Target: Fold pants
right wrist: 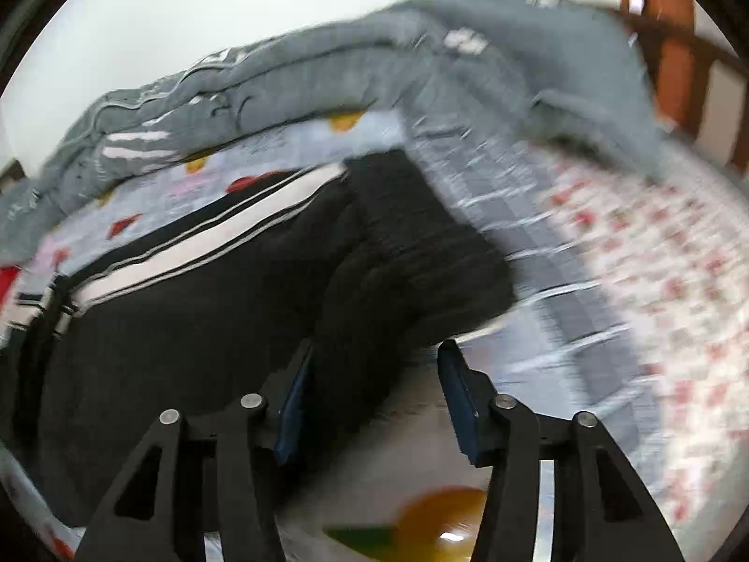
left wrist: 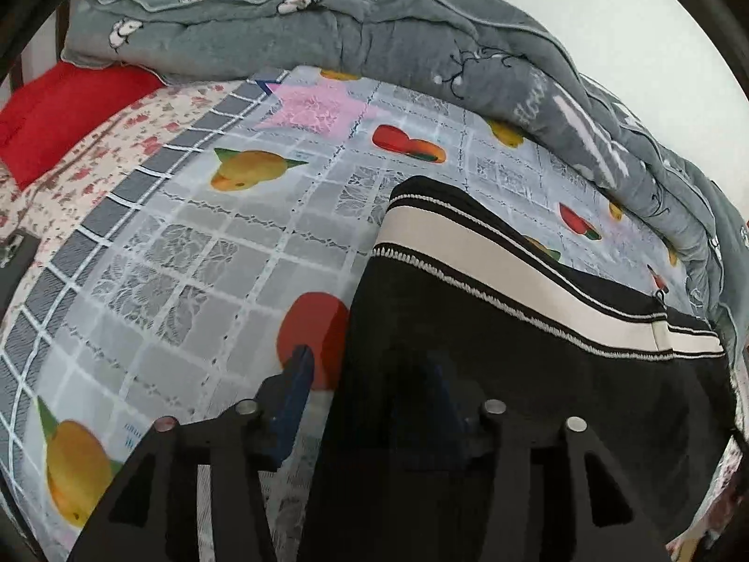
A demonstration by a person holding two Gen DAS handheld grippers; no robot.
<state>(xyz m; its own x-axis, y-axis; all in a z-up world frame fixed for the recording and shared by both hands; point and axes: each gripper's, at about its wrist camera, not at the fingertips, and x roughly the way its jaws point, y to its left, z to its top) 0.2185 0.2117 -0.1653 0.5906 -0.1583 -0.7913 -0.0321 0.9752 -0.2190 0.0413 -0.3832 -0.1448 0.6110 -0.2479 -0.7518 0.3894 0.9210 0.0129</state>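
Black pants (left wrist: 515, 351) with a cream side stripe (left wrist: 468, 253) lie flat on the fruit-print sheet (left wrist: 196, 243). My left gripper (left wrist: 370, 388) is open over the pants' near left edge, its fingers (left wrist: 297, 388) apart, one over the sheet and one over the black cloth. In the blurred right wrist view the pants (right wrist: 210, 309) spread to the left, with the waist end (right wrist: 412, 253) ahead. My right gripper (right wrist: 374, 379) is open, its fingers (right wrist: 461, 398) wide apart just above the cloth's near edge.
A grey quilt (left wrist: 374, 33) is bunched along the far side of the bed. A red pillow (left wrist: 61, 117) lies on a floral sheet (left wrist: 103, 159) at the left. A wooden bed frame (right wrist: 669, 51) stands at the right.
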